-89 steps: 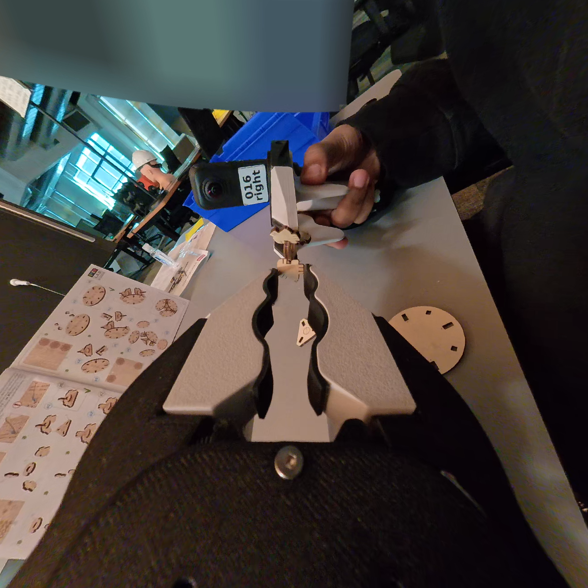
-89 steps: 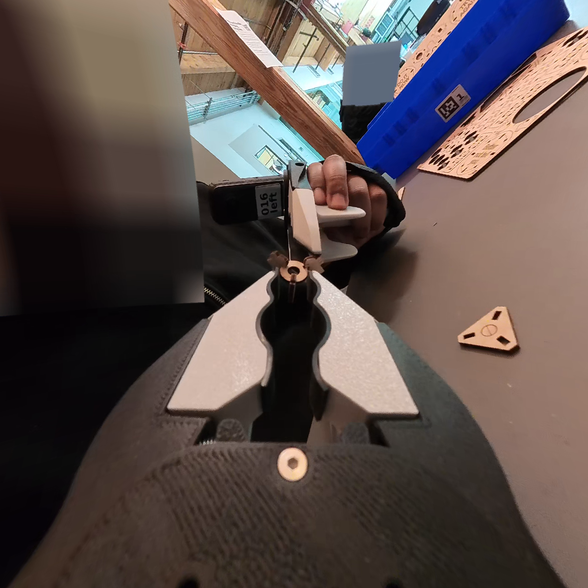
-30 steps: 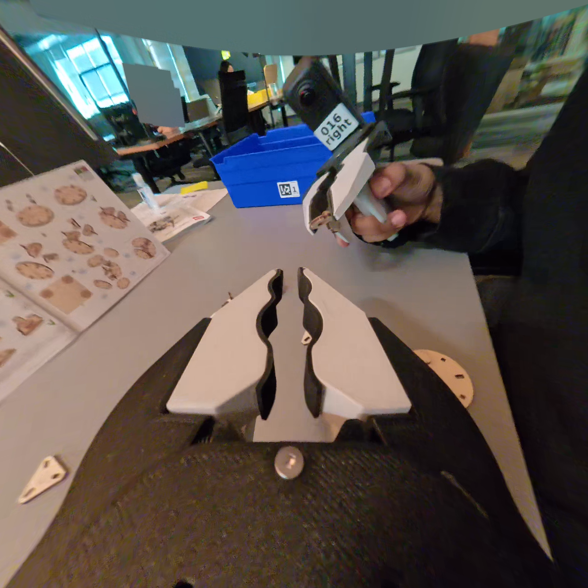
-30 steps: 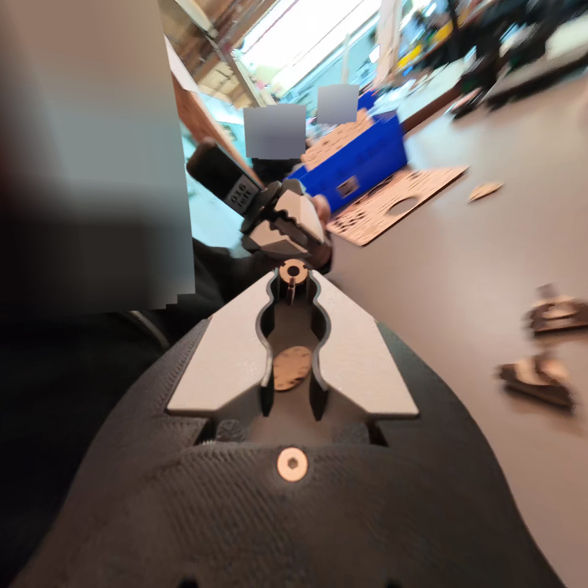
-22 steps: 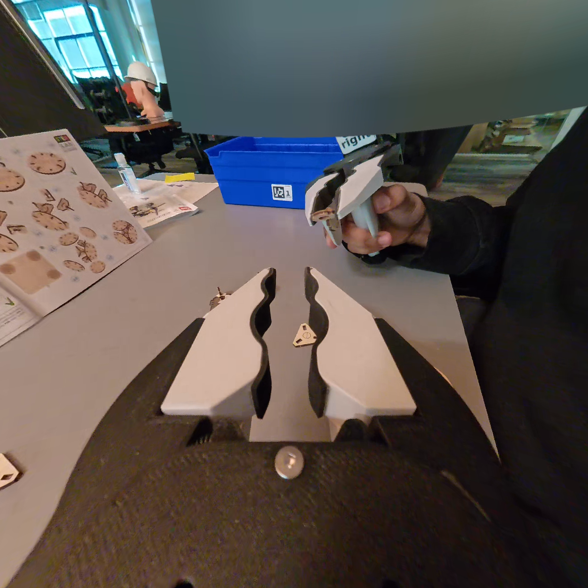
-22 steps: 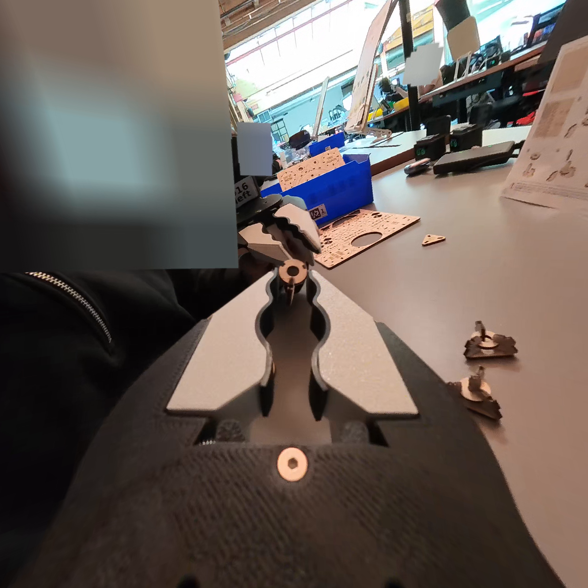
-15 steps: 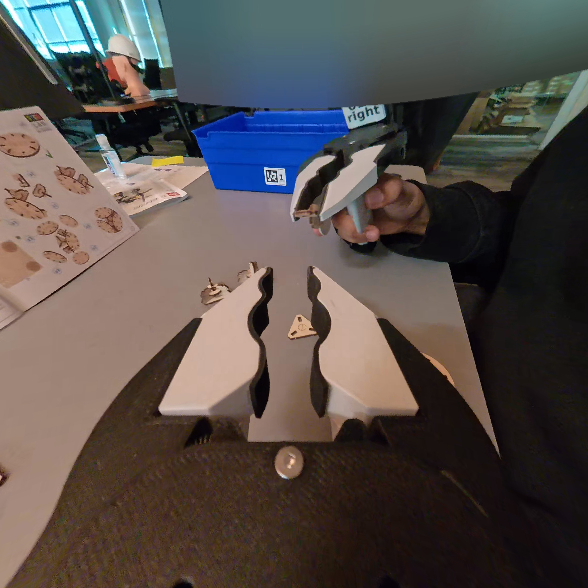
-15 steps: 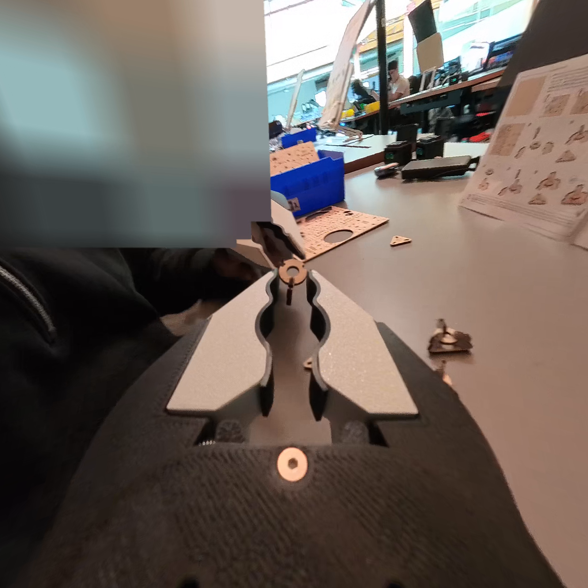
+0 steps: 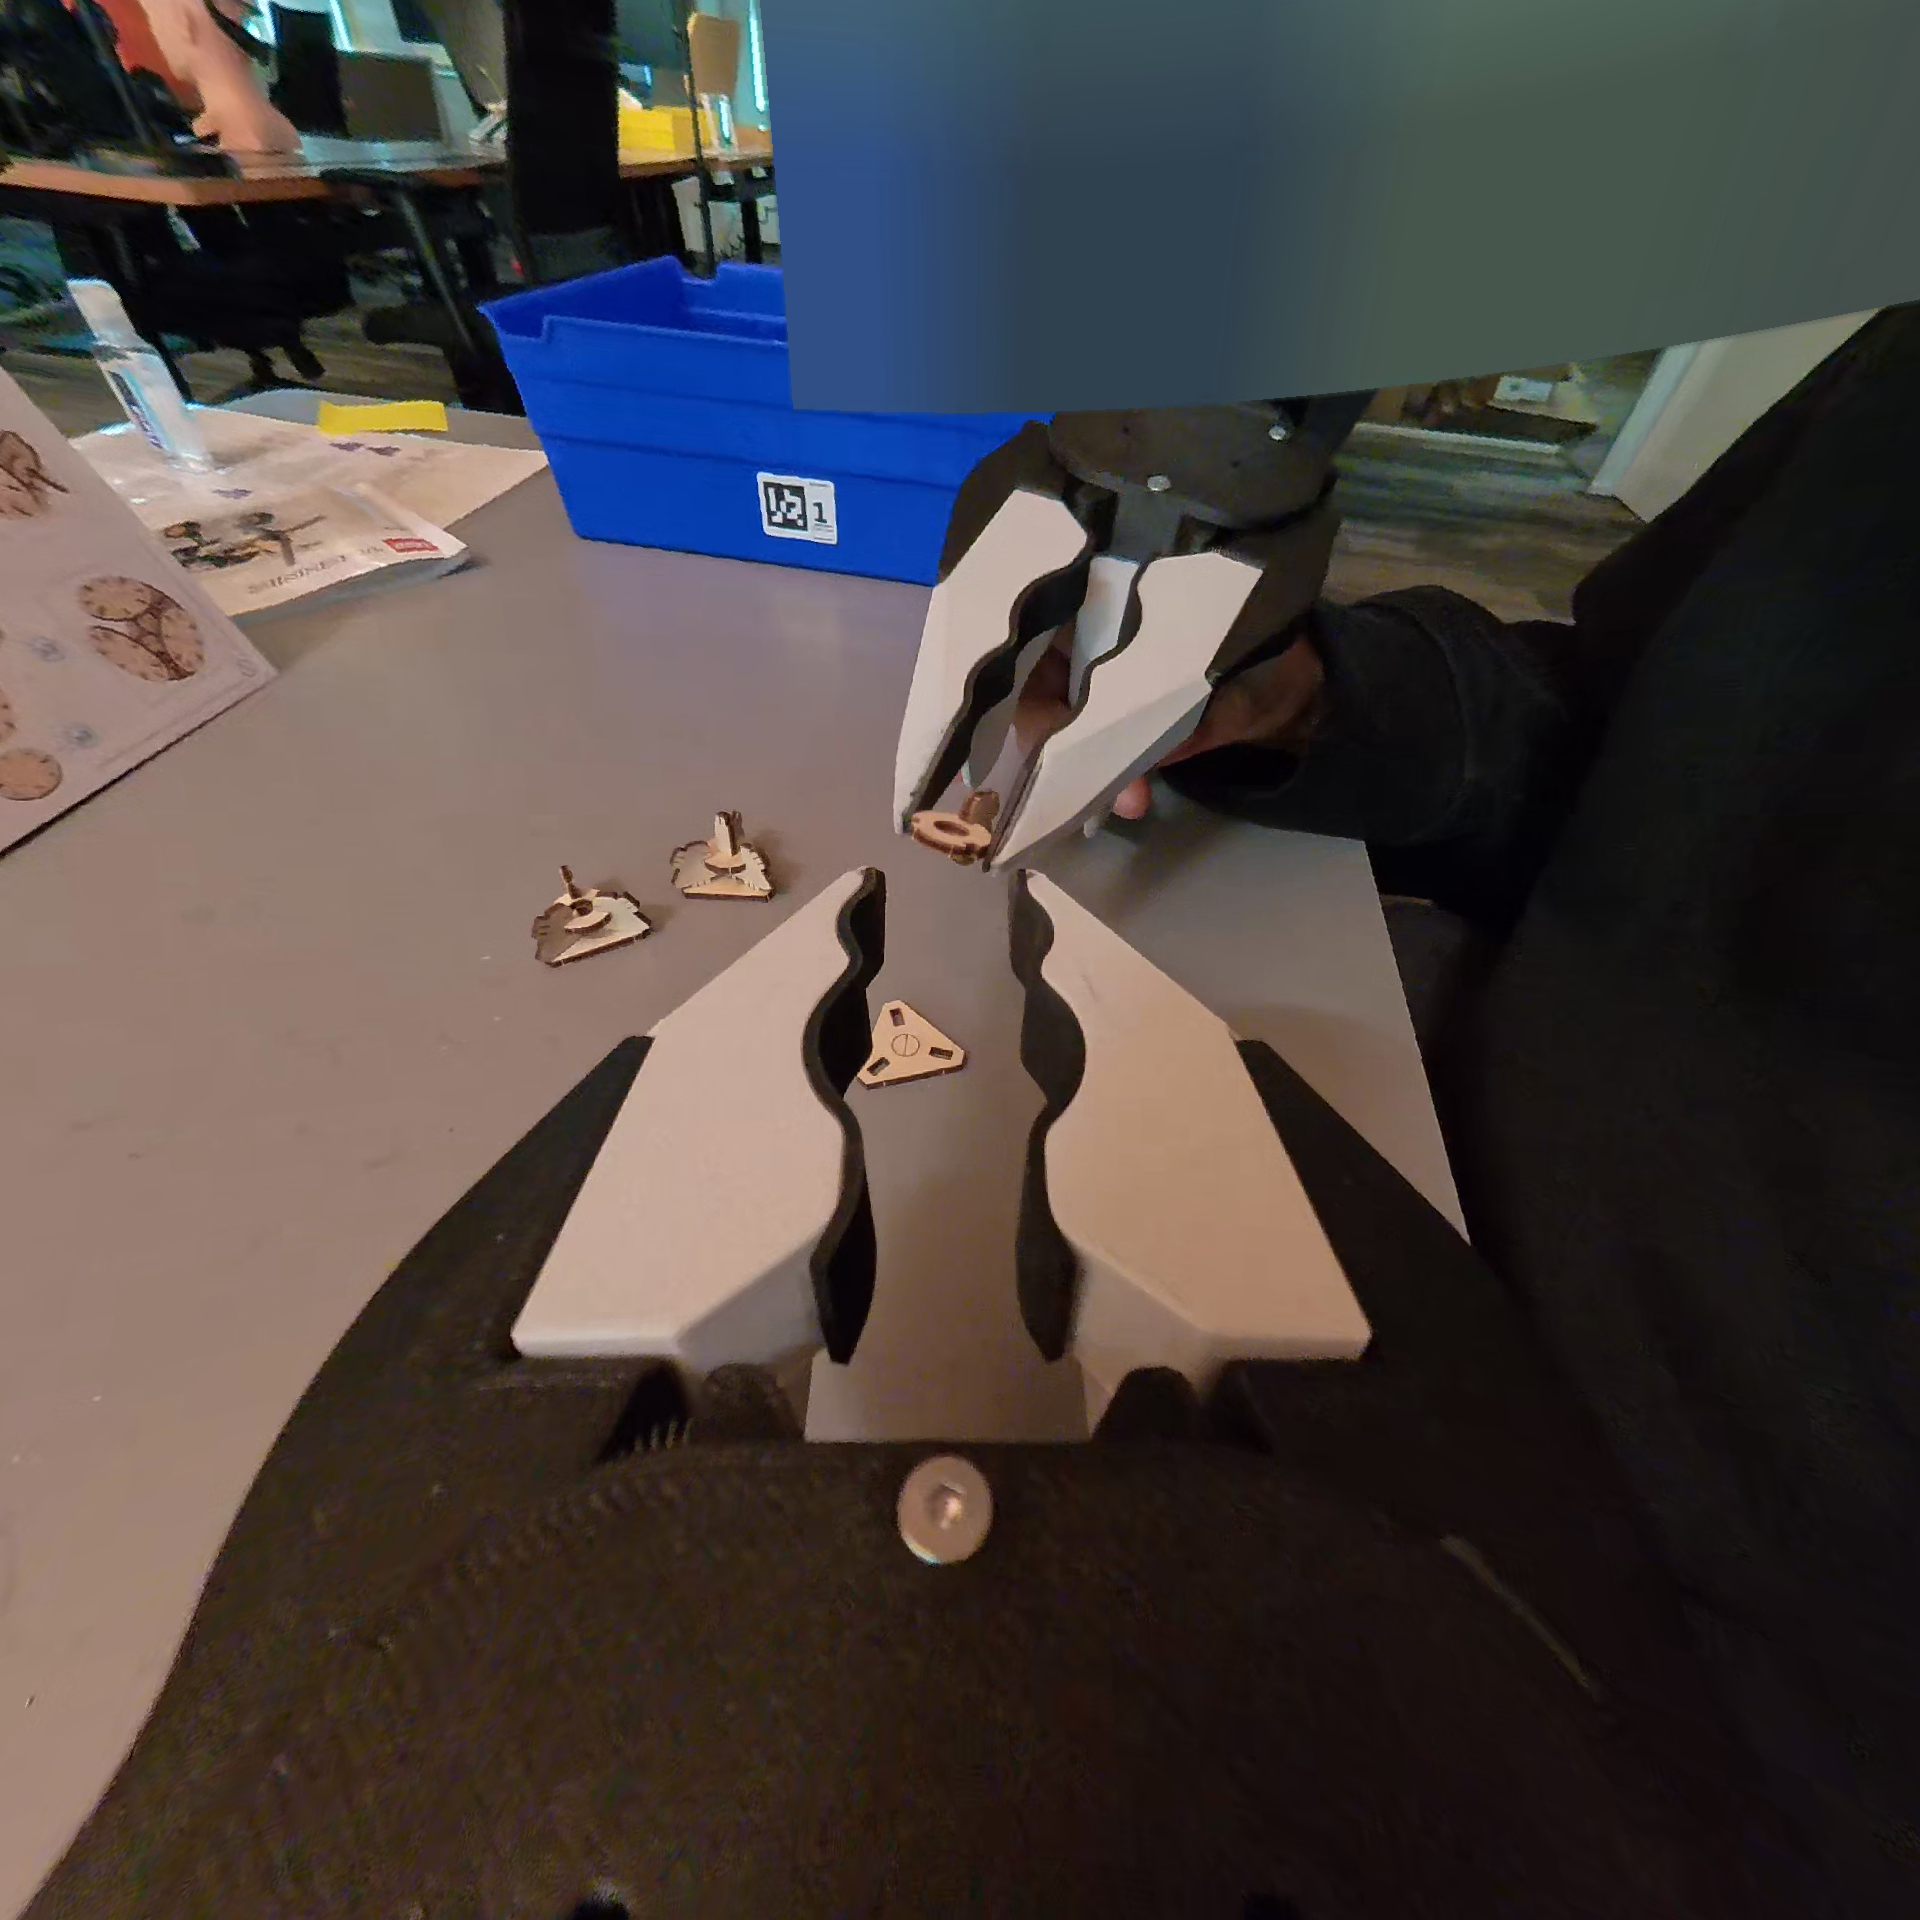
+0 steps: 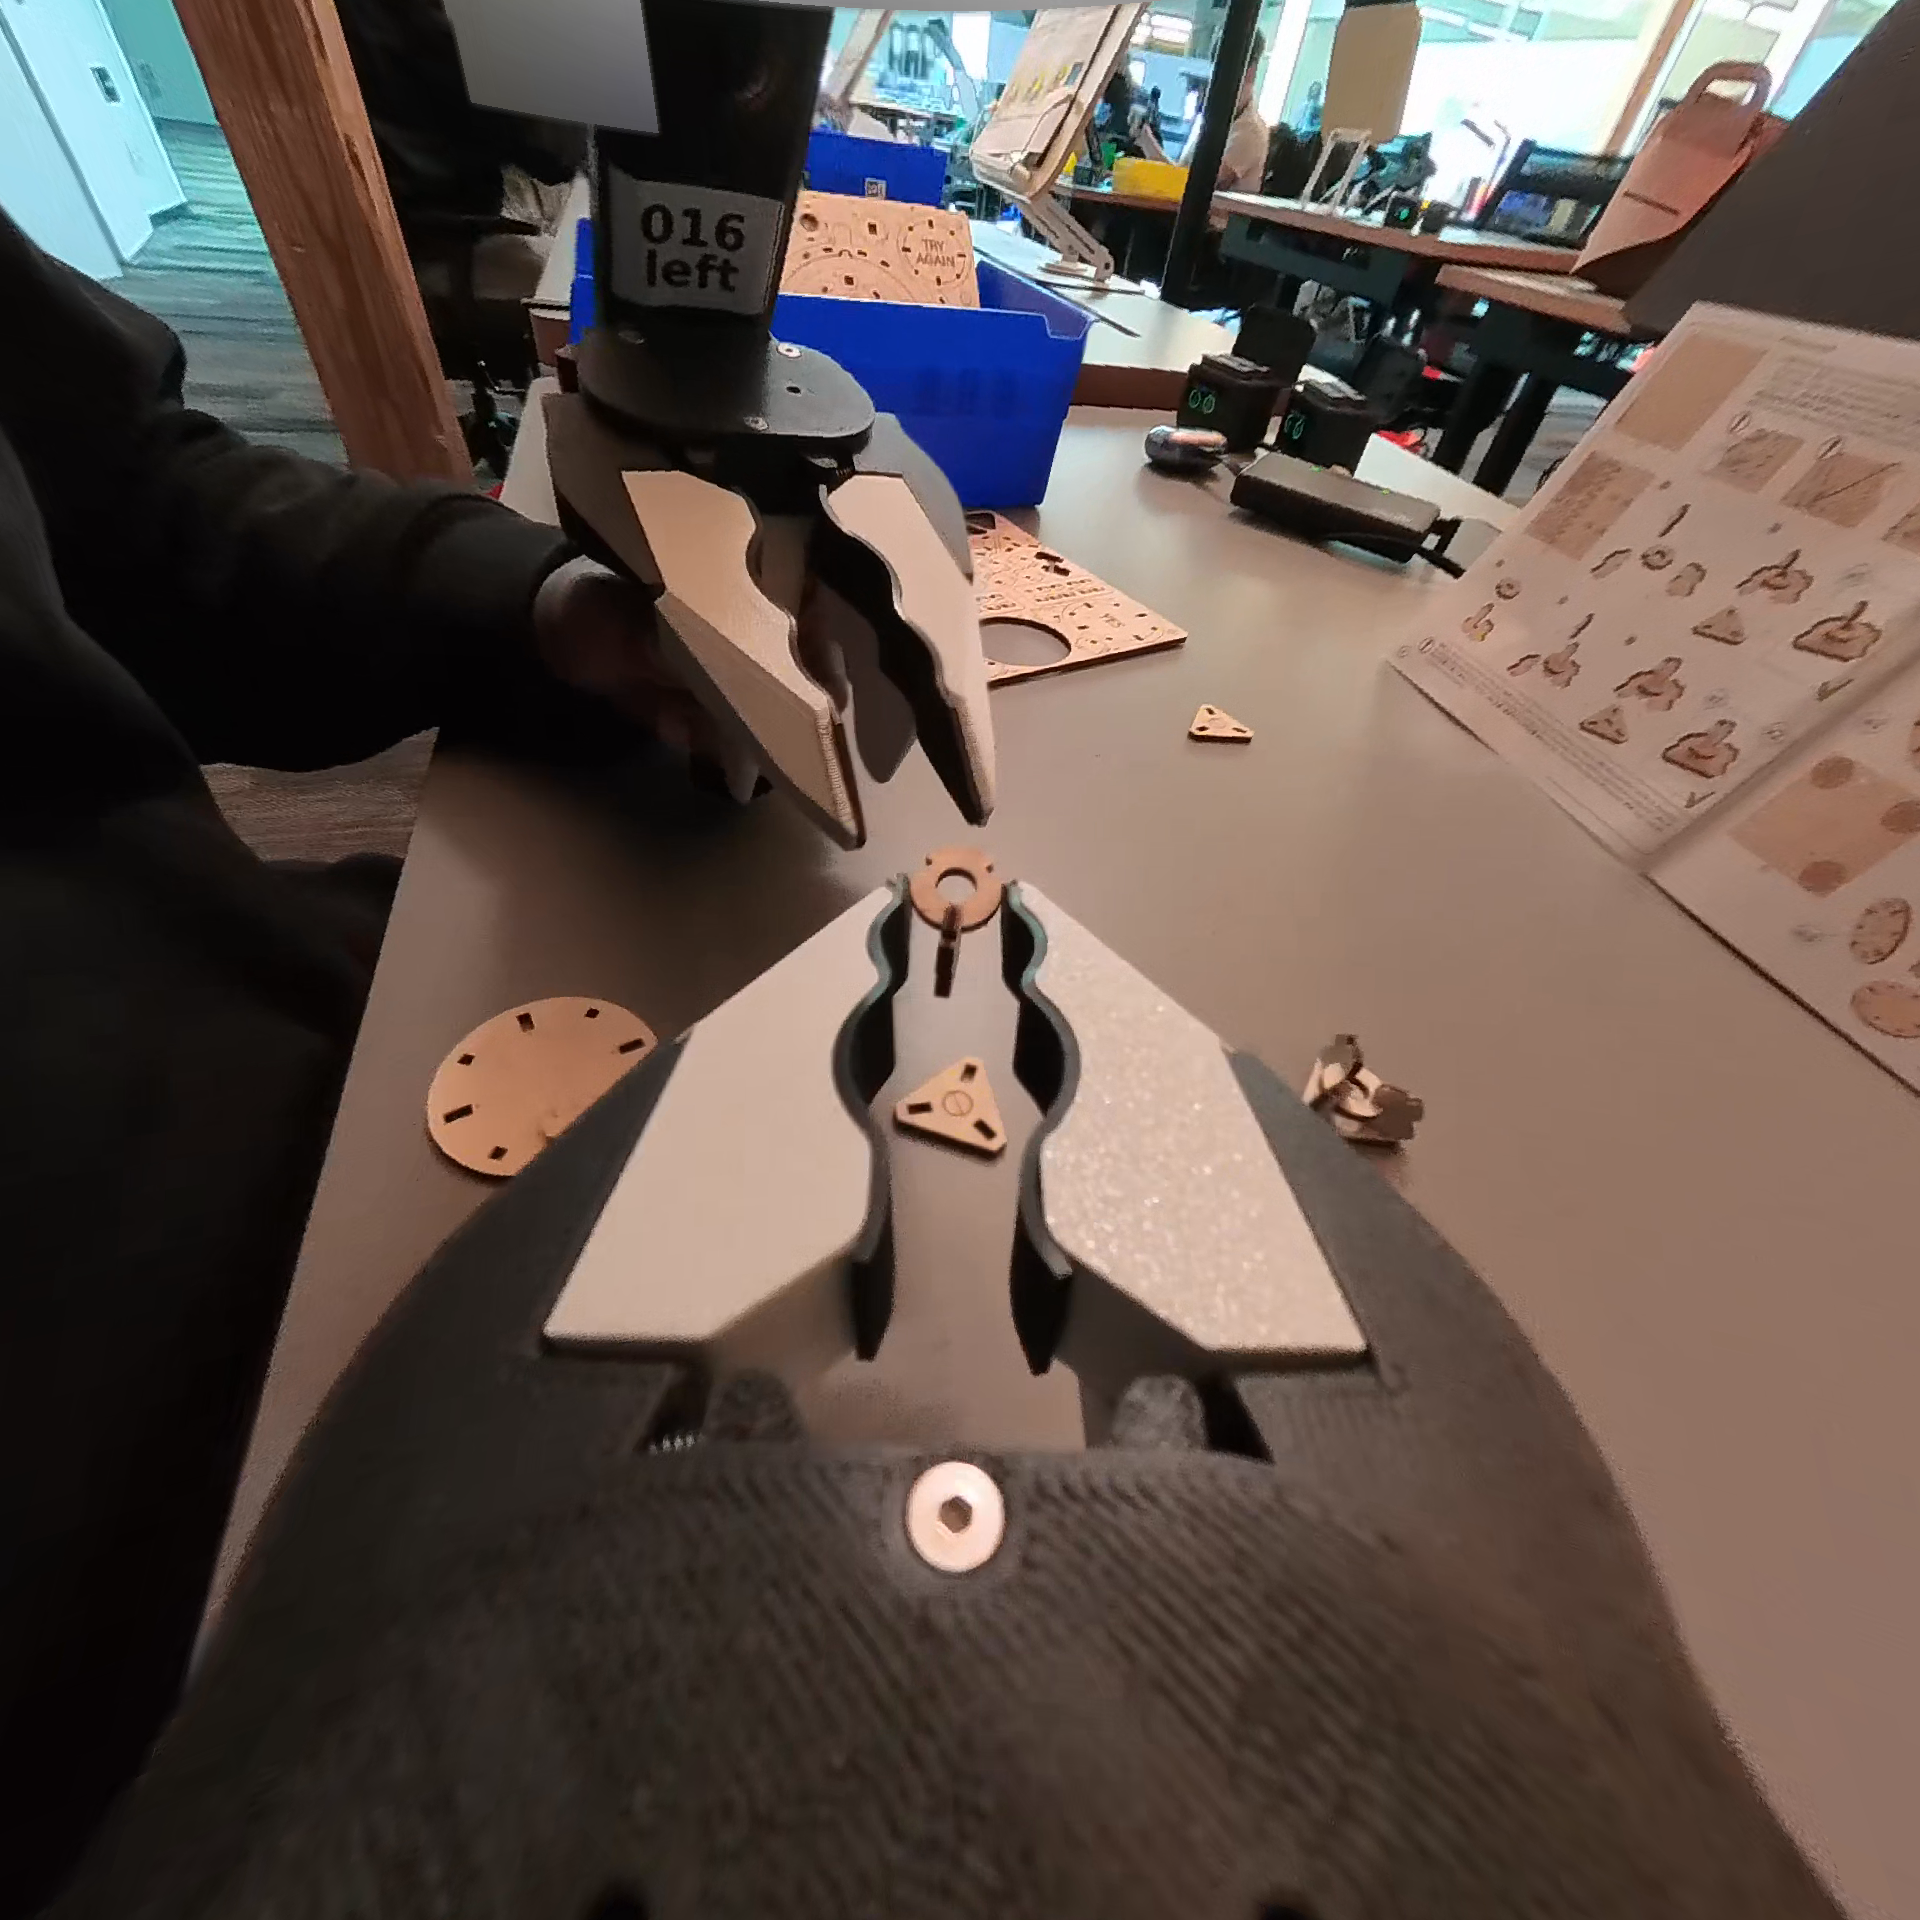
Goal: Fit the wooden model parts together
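Two hand-held grippers meet tip to tip above a grey worktable (image 9: 312,1039) strewn with laser-cut wooden parts. The right gripper (image 10: 954,902) pinches a small wooden ring with a peg (image 10: 952,894) between its fingertips, both pads pressed on the ring's edges so that the disc faces outward and the peg hangs back into the gap; seen from the opposite side, the same ring (image 9: 948,829) sits level at the very tips, a hold that apparently keeps its centre hole clear. The left gripper (image 9: 948,891) hangs just short of that ring with its fingers spread and nothing between them, tips pointing at the piece but apart from it. Directly beneath the pair, on the table, lies a flat triangular wooden plate (image 9: 908,1046) with three slots, showing through the gap of each gripper and touched by neither. Two small assemblies, each a triangular base with an upright peg (image 9: 723,860) (image 9: 588,914), stand side by side to the left of the open gripper. A slotted wooden disc (image 10: 530,1081) rests near the table edge, an open instruction sheet (image 10: 1704,665) lies at the side, and a blue bin (image 9: 686,436) stands behind.
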The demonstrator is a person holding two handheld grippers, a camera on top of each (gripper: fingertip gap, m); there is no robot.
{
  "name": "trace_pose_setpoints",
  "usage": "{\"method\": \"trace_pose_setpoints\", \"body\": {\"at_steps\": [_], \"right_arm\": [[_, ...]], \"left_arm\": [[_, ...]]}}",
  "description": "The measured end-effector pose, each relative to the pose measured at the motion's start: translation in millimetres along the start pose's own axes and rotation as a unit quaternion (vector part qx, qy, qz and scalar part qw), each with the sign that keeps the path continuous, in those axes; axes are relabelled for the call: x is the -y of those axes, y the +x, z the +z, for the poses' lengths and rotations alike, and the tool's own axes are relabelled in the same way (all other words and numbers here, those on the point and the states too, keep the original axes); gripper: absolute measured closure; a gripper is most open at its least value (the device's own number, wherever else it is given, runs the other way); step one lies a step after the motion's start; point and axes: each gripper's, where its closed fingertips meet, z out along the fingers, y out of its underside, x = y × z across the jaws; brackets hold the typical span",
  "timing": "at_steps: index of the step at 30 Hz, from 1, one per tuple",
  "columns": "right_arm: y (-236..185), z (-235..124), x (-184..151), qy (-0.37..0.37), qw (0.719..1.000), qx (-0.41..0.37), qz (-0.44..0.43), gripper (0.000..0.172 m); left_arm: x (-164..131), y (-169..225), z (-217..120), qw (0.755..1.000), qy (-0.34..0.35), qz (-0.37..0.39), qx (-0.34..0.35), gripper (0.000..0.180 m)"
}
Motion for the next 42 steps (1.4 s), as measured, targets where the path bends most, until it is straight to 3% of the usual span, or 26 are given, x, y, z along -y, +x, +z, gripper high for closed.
{"method": "trace_pose_setpoints", "body": {"at_steps": [13,18,21,25,29,32,35,38,42], "right_arm": [[-5,9,-11,-0.043,0.999,-0.008,-0.023,0.156],[-9,21,-52,-0.182,0.983,-0.002,0.035,0.156],[-9,25,-69,-0.235,0.972,-0.015,0.024,0.156],[-11,26,-69,-0.236,0.971,-0.003,0.044,0.155],[-4,16,-39,-0.174,0.98,0.017,0.094,0.134],[51,-14,8,-0.079,0.989,-0.065,0.102,0.129],[158,-60,44,0.013,0.968,-0.231,0.095,0.147],[286,-99,27,-0.008,0.919,-0.38,0.109,0.153],[415,-111,-32,-0.057,0.865,-0.461,0.187,0.158]], "left_arm": [[0,0,0,1.0,0.001,-0.003,-0.002,0.157],[1,-7,-2,1.0,0.005,-0.002,0.017,0.157],[2,-12,-4,1.0,0.009,-0.003,0.03,0.157],[5,-18,-8,0.999,0.02,-0.018,0.04,0.158],[9,-24,-12,0.998,0.037,-0.035,0.047,0.158],[12,-31,-17,0.996,0.051,-0.05,0.055,0.158],[13,-37,-20,0.995,0.056,-0.055,0.066,0.158],[14,-33,-19,0.996,0.055,-0.046,0.061,0.159],[15,-22,-16,0.997,0.049,-0.029,0.047,0.158]]}}
